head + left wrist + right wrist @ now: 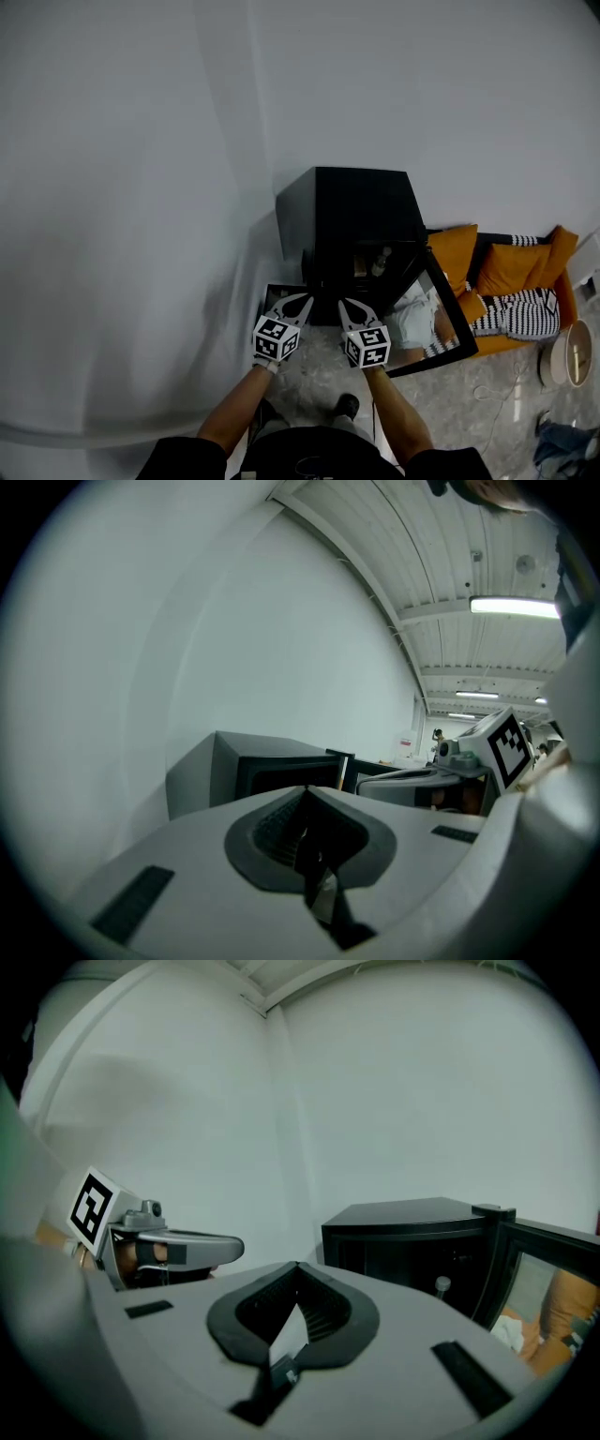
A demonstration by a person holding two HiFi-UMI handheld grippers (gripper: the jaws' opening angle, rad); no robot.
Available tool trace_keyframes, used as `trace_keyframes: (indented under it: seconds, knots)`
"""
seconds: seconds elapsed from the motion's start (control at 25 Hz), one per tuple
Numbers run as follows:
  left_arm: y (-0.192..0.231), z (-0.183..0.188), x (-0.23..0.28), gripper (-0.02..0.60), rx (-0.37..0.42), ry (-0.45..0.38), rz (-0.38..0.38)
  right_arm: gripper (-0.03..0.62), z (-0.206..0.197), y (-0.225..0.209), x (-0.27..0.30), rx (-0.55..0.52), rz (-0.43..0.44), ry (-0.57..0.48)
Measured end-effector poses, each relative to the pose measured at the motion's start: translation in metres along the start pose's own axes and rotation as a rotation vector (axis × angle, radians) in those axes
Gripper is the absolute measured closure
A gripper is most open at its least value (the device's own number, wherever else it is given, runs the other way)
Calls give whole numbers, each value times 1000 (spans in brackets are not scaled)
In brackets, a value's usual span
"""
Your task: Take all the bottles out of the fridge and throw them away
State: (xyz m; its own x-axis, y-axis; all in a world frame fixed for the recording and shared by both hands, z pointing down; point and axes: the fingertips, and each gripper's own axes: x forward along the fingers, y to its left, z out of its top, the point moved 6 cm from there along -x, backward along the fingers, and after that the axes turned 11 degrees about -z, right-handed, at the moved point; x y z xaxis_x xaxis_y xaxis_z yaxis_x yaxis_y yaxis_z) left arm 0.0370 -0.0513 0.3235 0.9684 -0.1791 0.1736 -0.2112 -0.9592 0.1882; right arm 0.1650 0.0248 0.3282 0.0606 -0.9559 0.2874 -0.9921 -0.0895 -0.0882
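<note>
Two claws held shut and empty: left claw, right claw | fridge stood open at 12 o'clock | bottle seen inside, 1 o'clock of right claw, well apart

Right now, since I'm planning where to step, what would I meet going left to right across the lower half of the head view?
left gripper → right gripper → open fridge door → striped cushion → round beige container
</note>
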Motion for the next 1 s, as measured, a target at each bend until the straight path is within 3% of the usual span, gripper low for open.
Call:
trace_keyframes:
  seconds: [1.0]
  knots:
    - [-44,12,61,577,61,33,-150,586,0,-73,-52,29,-184,-19]
